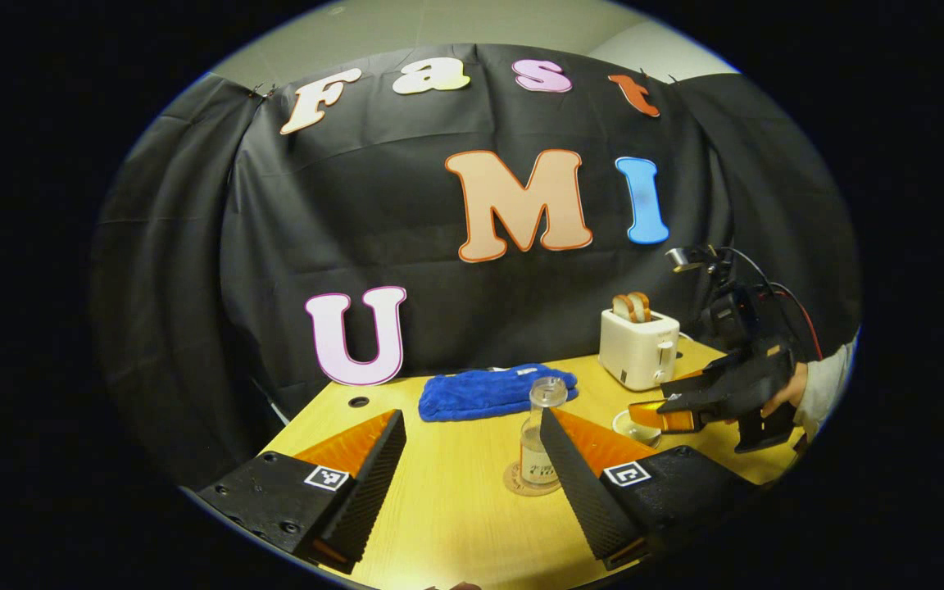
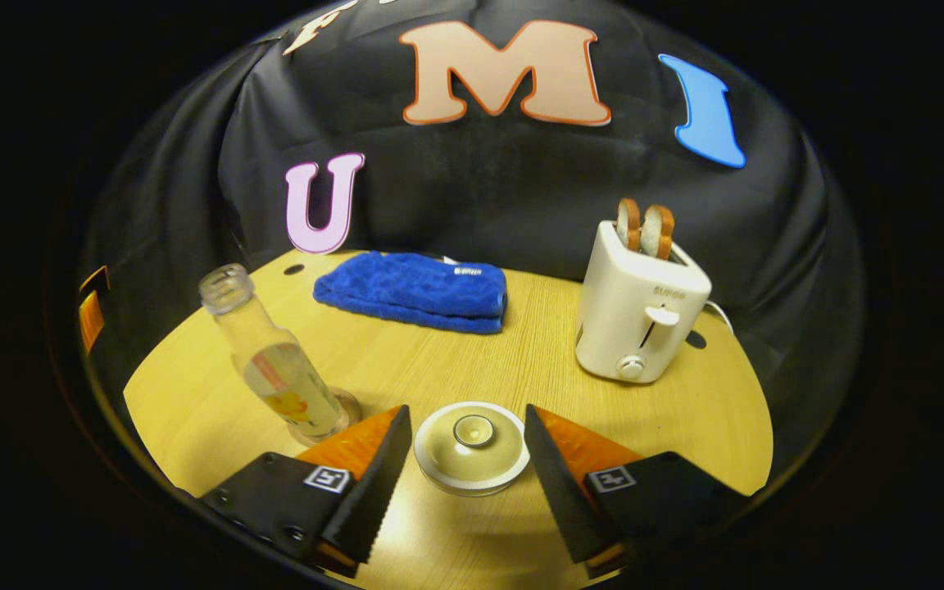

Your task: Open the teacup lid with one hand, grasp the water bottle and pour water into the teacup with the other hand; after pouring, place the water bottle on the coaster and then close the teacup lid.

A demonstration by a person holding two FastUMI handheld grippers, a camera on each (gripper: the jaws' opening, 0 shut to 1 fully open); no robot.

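Two low cameras over one table (image 1: 456, 500)

We share the bottle (image 1: 539, 438), towel (image 2: 415, 291) and toaster (image 2: 640, 307); our right gripper view sits nearer, angled down.

A folded blue towel (image 2: 415, 293) lies at the far side of the wooden counter (image 2: 521, 352). To its right stands a white toaster (image 2: 640, 315) holding two bread slices (image 2: 644, 229).

one water bottle (image 2: 275, 365) is seen at nine o'clock on the table (image 2: 456, 360), standing on one coaster (image 2: 347, 407). one lidded teacup (image 2: 470, 447) is counted at six o'clock, one blue towel (image 2: 415, 292) at twelve, one toaster (image 2: 640, 311) at two, with two bread slices (image 2: 644, 229) in it.
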